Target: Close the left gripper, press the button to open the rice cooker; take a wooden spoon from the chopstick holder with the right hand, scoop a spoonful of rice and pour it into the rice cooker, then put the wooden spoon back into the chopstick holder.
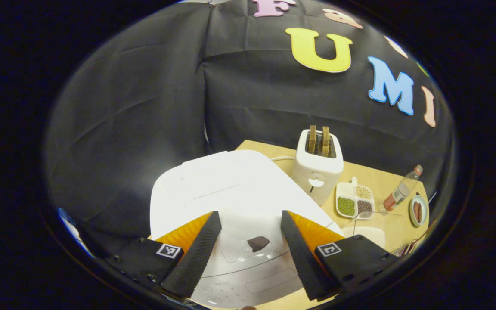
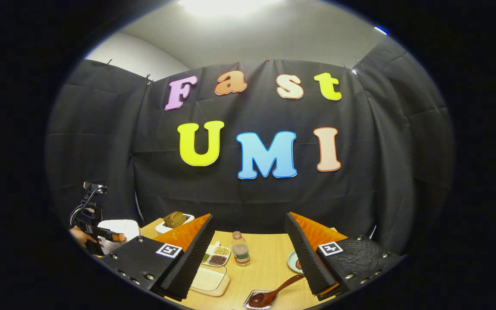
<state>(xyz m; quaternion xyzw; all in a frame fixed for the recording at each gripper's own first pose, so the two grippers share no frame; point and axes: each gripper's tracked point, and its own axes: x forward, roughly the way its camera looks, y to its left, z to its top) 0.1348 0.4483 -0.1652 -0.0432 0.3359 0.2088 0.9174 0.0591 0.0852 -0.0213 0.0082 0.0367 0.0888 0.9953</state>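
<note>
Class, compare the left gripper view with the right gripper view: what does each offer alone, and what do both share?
Left gripper view: the dark patch on the white rice cooker, whose lid is closed.
Right gripper view: a brown wooden spoon lying in a small tray.
Both: the white toaster holding bread, the white divided dish of beans, the clear bottle.

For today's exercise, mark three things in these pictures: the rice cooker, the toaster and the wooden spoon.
rice cooker (image 1: 226, 185), left gripper view, on its closed white lid.
toaster (image 1: 317, 172), left gripper view, on its front wall.
wooden spoon (image 2: 283, 286), right gripper view, on its handle.
</note>
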